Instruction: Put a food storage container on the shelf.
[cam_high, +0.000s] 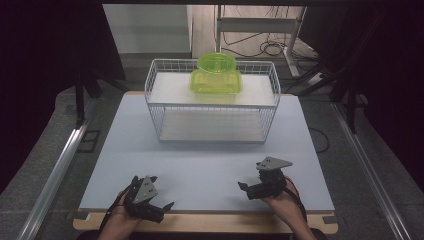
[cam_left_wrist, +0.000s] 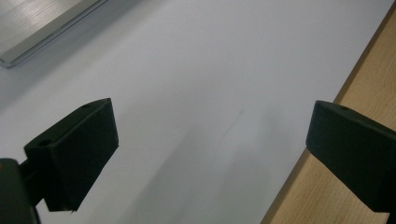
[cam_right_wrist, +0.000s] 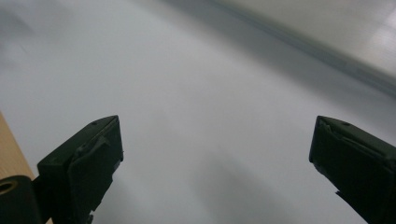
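text: I read none | lime-green translucent plastic container (cam_high: 216, 75): no label I can make out | white wire mesh basket (cam_high: 165, 107): unmarked | pale grey tabletop mat (cam_high: 210, 160): blank | note: any small print may be lost, the high view being coarse

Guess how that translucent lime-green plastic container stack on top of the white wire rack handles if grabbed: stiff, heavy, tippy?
The translucent lime-green plastic container stack probably feels light: its see-through walls reveal no contents. The moulded square tub with a round bowl on it looks rigid, though thin walls might flex when squeezed. The bowl merely rests on the tub, so it may slide or topple off the white wire rack when pushed.
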